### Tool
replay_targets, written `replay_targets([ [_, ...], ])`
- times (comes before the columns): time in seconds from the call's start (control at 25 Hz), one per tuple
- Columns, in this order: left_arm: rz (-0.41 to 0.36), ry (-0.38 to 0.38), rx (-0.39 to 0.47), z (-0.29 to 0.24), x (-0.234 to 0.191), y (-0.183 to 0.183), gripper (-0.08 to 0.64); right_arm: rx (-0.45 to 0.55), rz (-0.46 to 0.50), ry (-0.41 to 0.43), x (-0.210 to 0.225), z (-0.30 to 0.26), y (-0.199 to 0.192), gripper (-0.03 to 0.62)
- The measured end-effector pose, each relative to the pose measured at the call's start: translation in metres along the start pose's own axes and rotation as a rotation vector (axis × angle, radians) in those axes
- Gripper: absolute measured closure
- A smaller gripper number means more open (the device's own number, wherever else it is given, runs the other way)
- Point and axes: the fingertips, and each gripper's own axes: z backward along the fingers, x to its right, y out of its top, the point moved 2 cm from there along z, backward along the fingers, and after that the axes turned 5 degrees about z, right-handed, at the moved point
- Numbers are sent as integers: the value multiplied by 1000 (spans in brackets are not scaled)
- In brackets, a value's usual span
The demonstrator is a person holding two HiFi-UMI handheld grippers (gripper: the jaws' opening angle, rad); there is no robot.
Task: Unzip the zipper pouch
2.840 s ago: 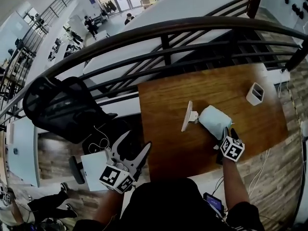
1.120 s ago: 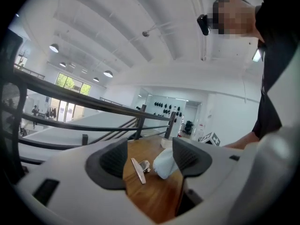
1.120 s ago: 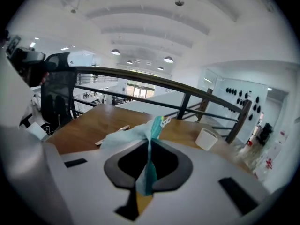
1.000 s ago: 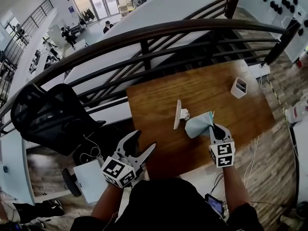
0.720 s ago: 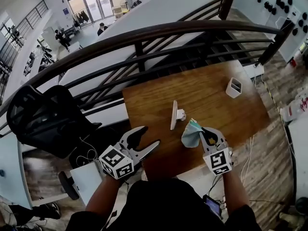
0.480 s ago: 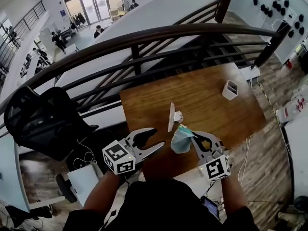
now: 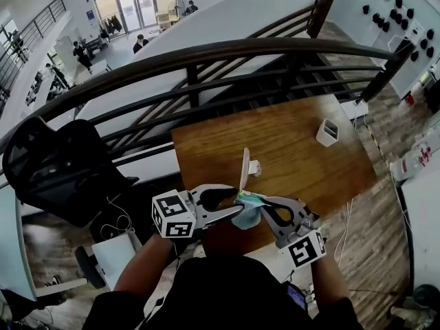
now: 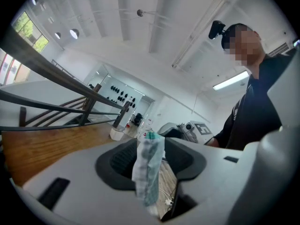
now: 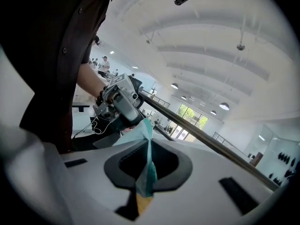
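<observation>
The teal zipper pouch (image 7: 249, 212) hangs in the air over the near edge of the wooden table (image 7: 295, 143), stretched between both grippers. My right gripper (image 7: 262, 206) is shut on its right edge; in the right gripper view the pouch (image 9: 148, 172) stands pinched between the jaws of that gripper (image 9: 149, 149). My left gripper (image 7: 236, 205) comes in from the left with its jaws closing. In the left gripper view a fold of the pouch (image 8: 149, 168) with its green zipper end up sits between the jaws of the left gripper (image 8: 150, 146), pads against the fabric.
A small white holder (image 7: 327, 132) stands at the table's far right. A thin white stand (image 7: 245, 168) is upright near the table's middle. A dark railing (image 7: 206, 53) runs behind the table, and a black office chair (image 7: 55, 163) is at the left.
The right gripper has carried the pouch off the table, toward me and leftward. The left gripper rose from beside the table, met the pouch's left end, and its jaws narrowed around it.
</observation>
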Motion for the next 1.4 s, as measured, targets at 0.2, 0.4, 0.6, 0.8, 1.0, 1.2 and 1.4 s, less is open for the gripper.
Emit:
replay_targets([
  [0.2,2,-12,-28,-3,3,-6,458,-5,8,17,-7,-4,2,580],
  [0.4,-2,5,-41,-2,6,-9,495,0,11,26,-13,-3,4,578],
  [0.6,-77,53,-53,2,8,-7,528,-8,-44,56,-17,-3,4,524],
  [0.8,-150,89,-57,7,11,-2,531,84,-189,37,-8,8,5,485],
  [1.0,-234,161,-87,9,8,-2,532,176,-513,-20,8,22,9,485],
  [1.2,-324,204,-129,5,10,-6,534,167,-635,32,7,19,15,485],
  [1.4,-402,216,-173,1,16,-10,534,155,-661,81,3,7,26,485],
])
